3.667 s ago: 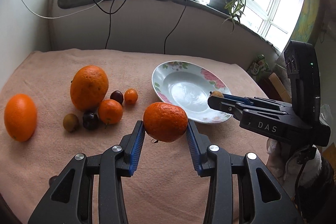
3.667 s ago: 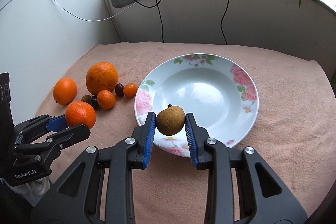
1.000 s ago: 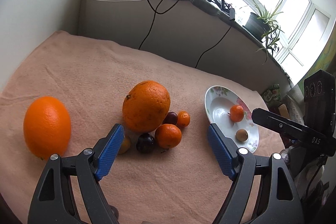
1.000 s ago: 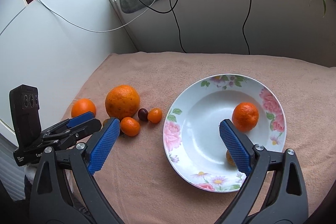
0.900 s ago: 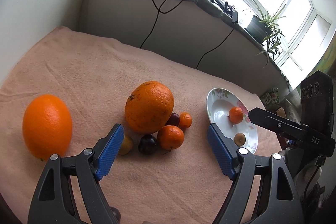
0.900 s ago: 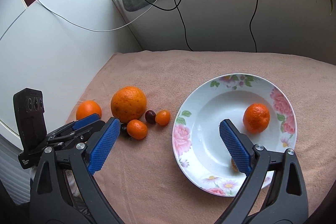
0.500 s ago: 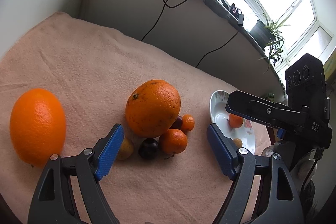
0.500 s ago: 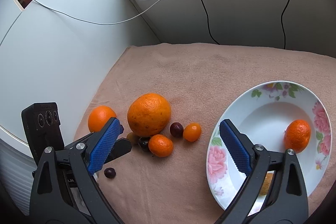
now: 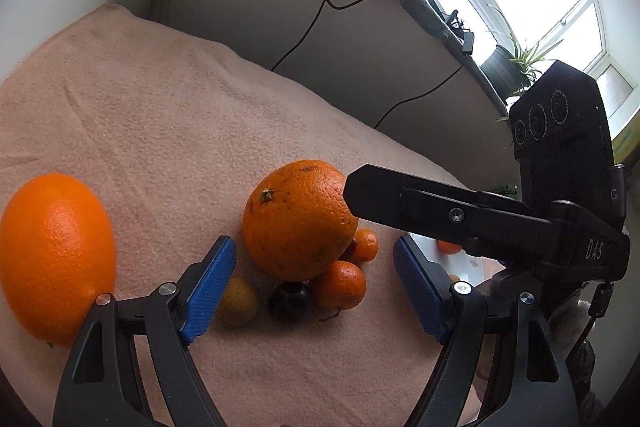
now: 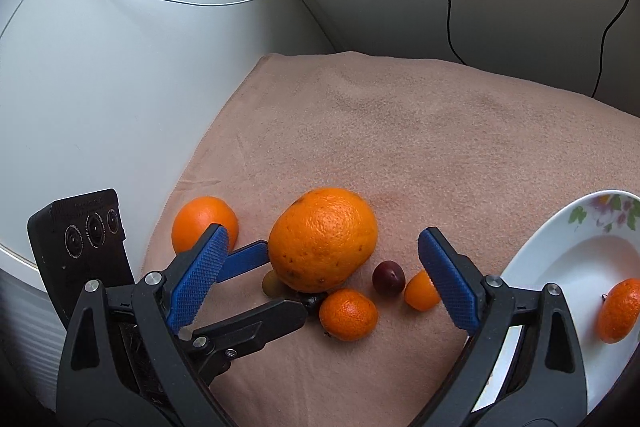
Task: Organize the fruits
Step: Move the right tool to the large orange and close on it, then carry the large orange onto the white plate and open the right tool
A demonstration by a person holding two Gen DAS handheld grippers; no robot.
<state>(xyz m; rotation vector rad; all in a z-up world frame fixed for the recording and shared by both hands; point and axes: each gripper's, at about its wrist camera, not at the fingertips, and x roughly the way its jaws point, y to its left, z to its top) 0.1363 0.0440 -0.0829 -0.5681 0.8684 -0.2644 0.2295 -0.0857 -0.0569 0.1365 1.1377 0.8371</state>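
A big orange (image 9: pixel 300 219) (image 10: pixel 322 239) sits on the pink cloth with small fruits around it: a mandarin (image 9: pixel 339 290) (image 10: pixel 349 314), a dark plum (image 9: pixel 289 300), a yellow-brown fruit (image 9: pixel 238 301), a red plum (image 10: pixel 388 277) and a small orange fruit (image 10: pixel 420 290). Another orange (image 9: pixel 54 255) (image 10: pixel 204 223) lies to the left. My left gripper (image 9: pixel 312 285) is open just before the cluster. My right gripper (image 10: pixel 322 279) is open, its pads on either side of the big orange. The floral plate (image 10: pixel 560 259) holds a mandarin (image 10: pixel 618 309).
A white wall borders the cloth on the left. A grey ledge with cables runs along the back, with a potted plant (image 9: pixel 516 61) on the windowsill. The right gripper's body (image 9: pixel 480 215) crosses the left wrist view above the plate.
Both grippers, earlier holding fruit at the plate and now empty, have moved left and closer to the fruit cluster. The right gripper now reaches over the big orange.
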